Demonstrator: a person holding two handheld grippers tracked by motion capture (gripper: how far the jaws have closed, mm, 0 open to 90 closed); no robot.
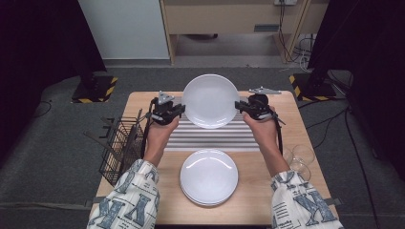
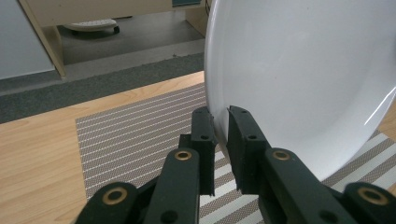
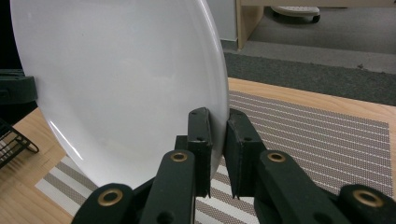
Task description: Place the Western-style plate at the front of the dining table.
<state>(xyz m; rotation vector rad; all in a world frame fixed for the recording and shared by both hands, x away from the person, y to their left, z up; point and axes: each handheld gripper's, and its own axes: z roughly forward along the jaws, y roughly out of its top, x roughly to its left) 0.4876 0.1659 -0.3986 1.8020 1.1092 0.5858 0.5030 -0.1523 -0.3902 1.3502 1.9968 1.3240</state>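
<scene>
High view shows a white plate (image 1: 210, 100) held up on its edge over the striped mat (image 1: 210, 136), near the 12 o'clock side of the wooden table (image 1: 143, 102). The left gripper (image 1: 177, 110) pinches the plate's rim at 9 o'clock, and the right gripper (image 1: 239, 106) pinches the rim at 3 o'clock. In the left gripper view, the two black jaws are squeezed on the thin edge of the plate (image 2: 299, 79). In the right gripper view, the jaws are squeezed on the edge of the plate (image 3: 121, 79) too.

I think the plate is hard and smooth, so it could slip. It looks a bit heavy, and it would likely break if it fell. The rim is the best place to hold it, one side for each gripper, just as they do now.

A stack of white plates (image 1: 209, 177) lies flat at 6 o'clock on the table. A black wire basket (image 1: 122, 149) hangs at the 9 o'clock edge, and I see nothing inside it. Some clear glasses (image 1: 300, 160) stand at 4 o'clock, and they look empty
</scene>
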